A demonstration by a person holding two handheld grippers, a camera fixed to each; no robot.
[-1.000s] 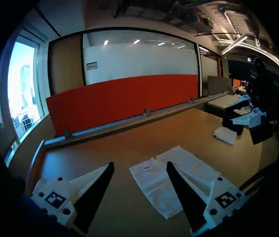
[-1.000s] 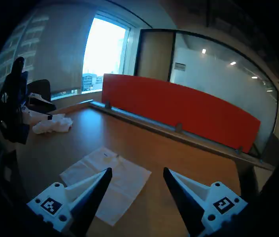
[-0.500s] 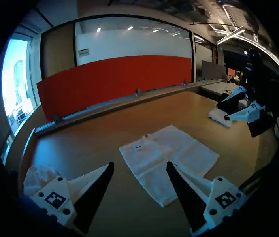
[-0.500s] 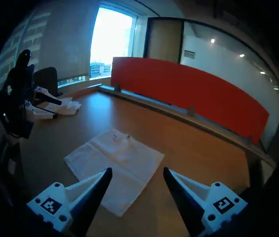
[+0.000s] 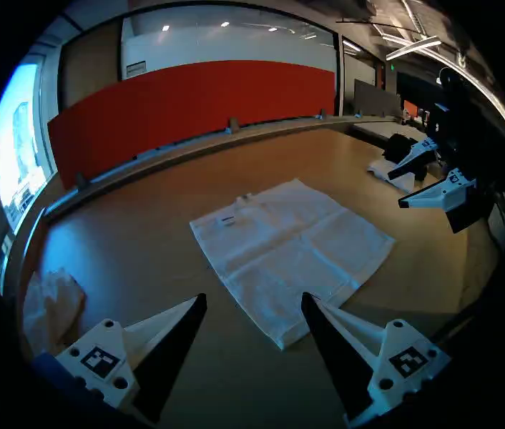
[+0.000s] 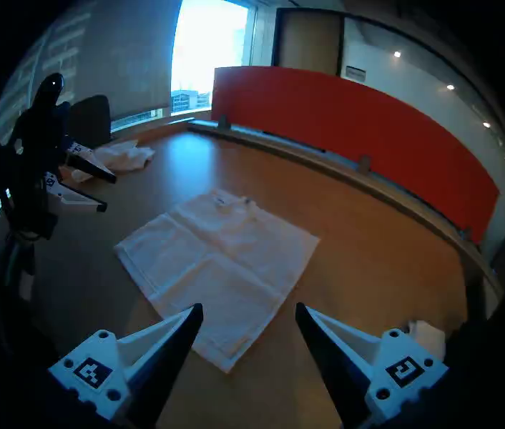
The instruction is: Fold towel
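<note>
since the towel [image 5: 292, 247] lies flat and unfolded in the middle of the tabletop [image 5: 131, 236], the left tool [image 5: 252, 297] and right tool [image 6: 247, 307] hover over opposite edges, both spread wide and empty, probably lining up on corners.

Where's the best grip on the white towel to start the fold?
I'd take the towel at its near hem, by the corners, coming in low from the near side. It lies flat and spread on the table, so probably only the edges offer a bite.
</note>
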